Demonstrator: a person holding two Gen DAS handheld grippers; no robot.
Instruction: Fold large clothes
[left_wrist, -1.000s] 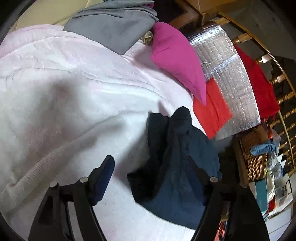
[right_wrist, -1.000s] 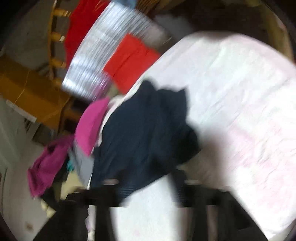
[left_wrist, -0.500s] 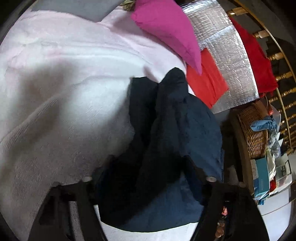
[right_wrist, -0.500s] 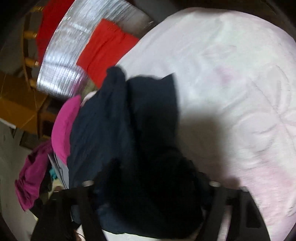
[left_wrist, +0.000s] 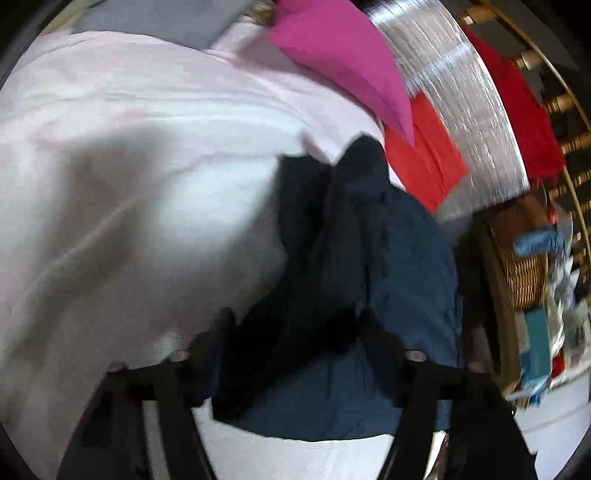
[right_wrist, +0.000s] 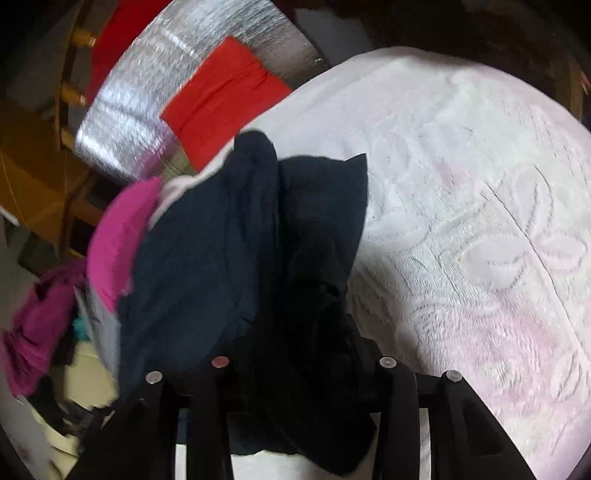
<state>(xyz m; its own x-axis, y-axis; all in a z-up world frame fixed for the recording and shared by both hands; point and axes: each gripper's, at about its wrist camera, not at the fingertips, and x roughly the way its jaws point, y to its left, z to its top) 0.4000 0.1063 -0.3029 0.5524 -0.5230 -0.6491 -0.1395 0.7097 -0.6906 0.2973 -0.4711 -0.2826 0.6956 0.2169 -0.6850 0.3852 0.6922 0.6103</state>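
Note:
A dark navy garment (left_wrist: 388, 258) lies crumpled on the pale pink-white blanket (left_wrist: 129, 184), near its edge. In the left wrist view my left gripper (left_wrist: 295, 328) straddles the near end of the garment. Its jaws are opening, with bunched cloth between them and the pads apart from it. In the right wrist view the same navy garment (right_wrist: 221, 240) is heaped over my right gripper (right_wrist: 303, 350) and hides its fingertips. Those jaws are closing on a thick fold of the cloth, which also hangs down over the gripper's base.
A magenta cushion (left_wrist: 343, 59), a red cloth (left_wrist: 424, 155) on a silver foil mat (left_wrist: 461, 92) and a grey garment (left_wrist: 166, 14) lie beyond the blanket. A wicker basket (left_wrist: 524, 266) stands at the right, by wooden railings. A purple garment (right_wrist: 33, 325) lies off the blanket's left side.
Both grippers have come forward and down onto the navy garment, which was well ahead of them before. Cloth now fills the gap between each pair of fingers.

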